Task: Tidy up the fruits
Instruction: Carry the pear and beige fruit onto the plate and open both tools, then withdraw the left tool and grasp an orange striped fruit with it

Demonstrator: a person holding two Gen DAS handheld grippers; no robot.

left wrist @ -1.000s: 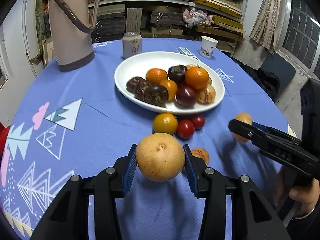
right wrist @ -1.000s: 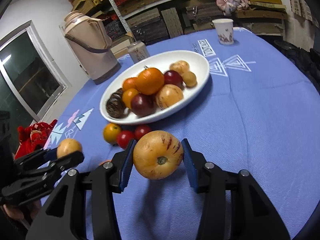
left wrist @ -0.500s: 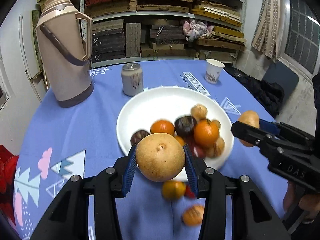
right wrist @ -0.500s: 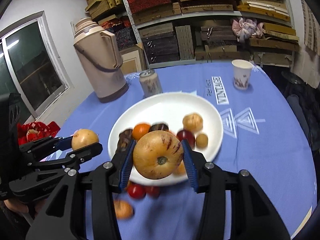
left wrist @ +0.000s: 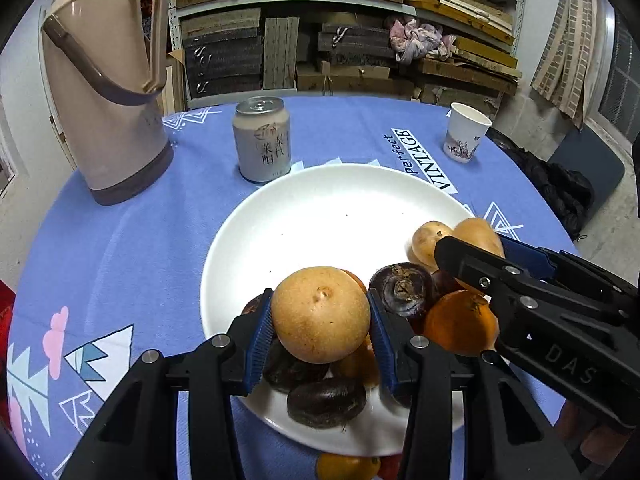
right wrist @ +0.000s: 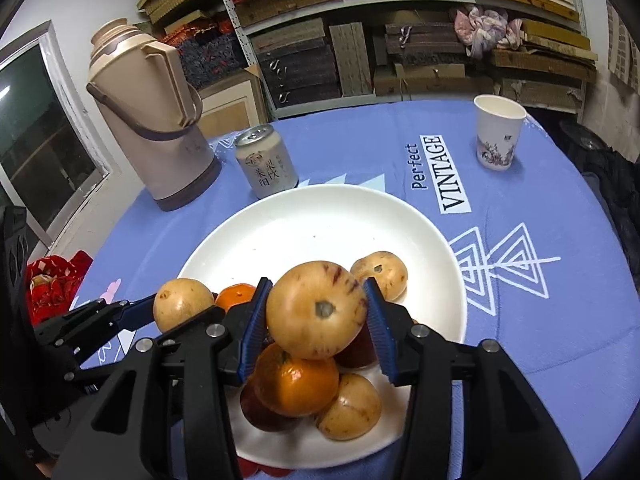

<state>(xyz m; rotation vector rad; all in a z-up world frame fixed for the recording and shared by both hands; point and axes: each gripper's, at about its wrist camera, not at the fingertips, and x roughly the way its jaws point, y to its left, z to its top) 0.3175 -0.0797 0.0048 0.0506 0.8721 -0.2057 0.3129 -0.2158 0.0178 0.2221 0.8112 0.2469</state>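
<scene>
Blue patterned cloth (left wrist: 132, 240) covered the round table, and everything on it sat within easy reach of both tools. Nearest, the left gripper (left wrist: 320, 318) pinched a tan pear (left wrist: 320, 314) between its blue pads, held just above the near edge of the white plate (left wrist: 304, 220), probably so it could be let down onto the pile. To its right, the right gripper (right wrist: 318, 312) was clamped on a streaked yellow fruit (right wrist: 316, 310); its jaws had just been opening a little, yet both pads seemed to touch the skin, so I judged release to be only starting. Both fruits hung over the heap of oranges (right wrist: 296, 380), dark plums (left wrist: 400, 288) and pale round fruits (right wrist: 380, 274) crowded on the plate's near half. The far half lay bare, the safer spot, since anything dropped on the heap could roll off. A few small fruits (left wrist: 346, 466) remained on the cloth, nearer than the plate. Beyond stood a drink can (left wrist: 262, 140), a thermos (left wrist: 108, 92) at far left and a paper cup (left wrist: 464, 132) at far right, all clear of the work, with stacked shelves (left wrist: 340, 20) behind.
</scene>
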